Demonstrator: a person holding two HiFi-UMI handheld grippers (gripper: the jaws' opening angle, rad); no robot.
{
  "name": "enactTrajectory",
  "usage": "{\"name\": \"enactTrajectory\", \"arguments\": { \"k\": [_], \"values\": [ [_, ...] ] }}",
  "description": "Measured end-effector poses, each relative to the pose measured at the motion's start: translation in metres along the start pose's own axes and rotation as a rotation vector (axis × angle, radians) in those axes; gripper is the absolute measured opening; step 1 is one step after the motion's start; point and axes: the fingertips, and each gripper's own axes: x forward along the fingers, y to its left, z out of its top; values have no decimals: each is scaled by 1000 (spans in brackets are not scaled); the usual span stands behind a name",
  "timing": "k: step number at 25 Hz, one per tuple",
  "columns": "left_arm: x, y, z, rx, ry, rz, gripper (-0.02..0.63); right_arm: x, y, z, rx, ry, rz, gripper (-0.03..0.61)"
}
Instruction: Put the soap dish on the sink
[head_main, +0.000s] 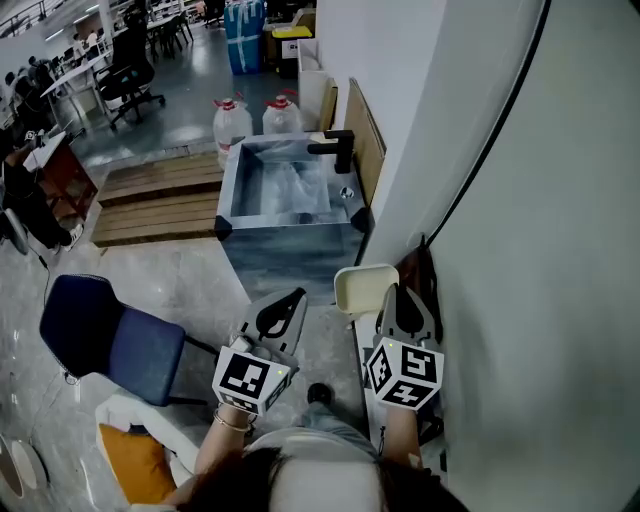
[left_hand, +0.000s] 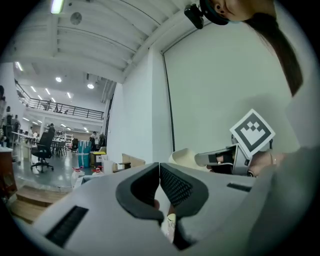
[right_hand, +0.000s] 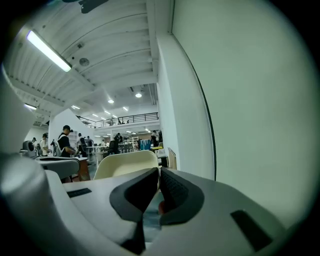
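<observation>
The left gripper (left_hand: 159, 165), jaws pressed tip to tip, points along a white wall (left_hand: 215, 85). Just right of it, the right gripper (left_hand: 202, 159) (marker cube (left_hand: 252, 131) facing the lens) meets a cream dish (left_hand: 181, 156); an office chair (left_hand: 41, 150) stands far left.

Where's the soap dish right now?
In the head view, the cream soap dish is held at the tip of the right gripper, beside the white wall and short of the sink.
</observation>
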Motion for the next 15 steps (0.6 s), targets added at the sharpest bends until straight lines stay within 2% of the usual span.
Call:
{"name": "enactTrajectory", "arguments": {
  "k": [15],
  "values": [
    [78,5,9,20,-2,33,9,67,-37,16,-13,-3,64,37]
  ]
}}
